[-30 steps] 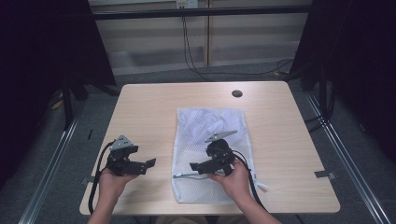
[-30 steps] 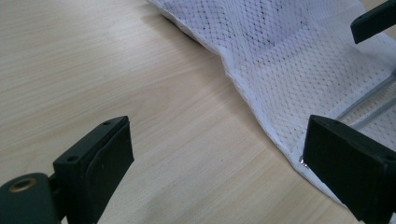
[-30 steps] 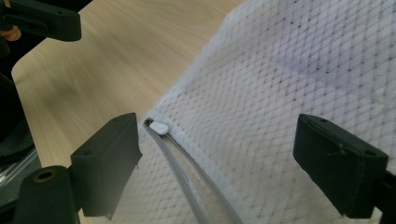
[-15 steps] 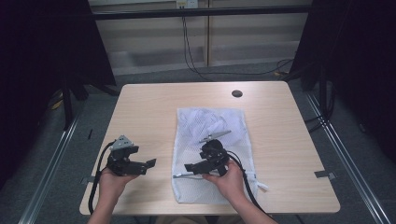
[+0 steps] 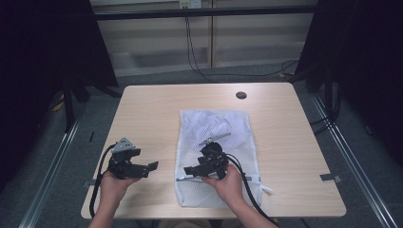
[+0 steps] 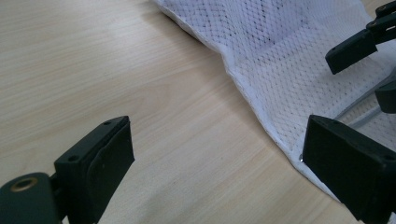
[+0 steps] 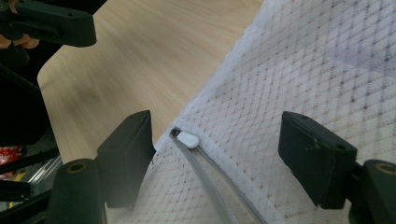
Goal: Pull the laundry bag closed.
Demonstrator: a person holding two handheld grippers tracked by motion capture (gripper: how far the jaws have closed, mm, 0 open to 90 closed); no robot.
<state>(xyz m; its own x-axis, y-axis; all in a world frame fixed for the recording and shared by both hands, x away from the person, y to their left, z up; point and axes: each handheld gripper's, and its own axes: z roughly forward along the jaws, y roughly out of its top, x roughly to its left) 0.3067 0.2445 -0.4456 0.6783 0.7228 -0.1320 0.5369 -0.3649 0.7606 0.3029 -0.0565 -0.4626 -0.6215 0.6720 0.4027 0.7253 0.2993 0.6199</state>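
A white mesh bag (image 5: 223, 126) lies flat on the wooden table (image 5: 152, 109), with something white crumpled inside its far half. My right gripper (image 5: 190, 171) hovers over the bag's near left part. In the right gripper view its jaws (image 7: 224, 149) stand open on either side of the white zipper pull (image 7: 187, 138) at the bag's edge; they have just been closing a little, and the pads are not touching the pull. My left gripper (image 5: 151, 167) is held open over bare wood left of the bag (image 6: 280, 51), pointing toward it.
A dark round hole (image 5: 241, 95) sits near the table's far edge. The table's rounded near-left corner (image 7: 46, 74) is close to the left hand. Metal rails (image 5: 52, 161) run along the floor on both sides, and cables hang behind the table.
My right gripper has shifted slightly left across the bag toward its left edge. The left gripper has stayed where it was.
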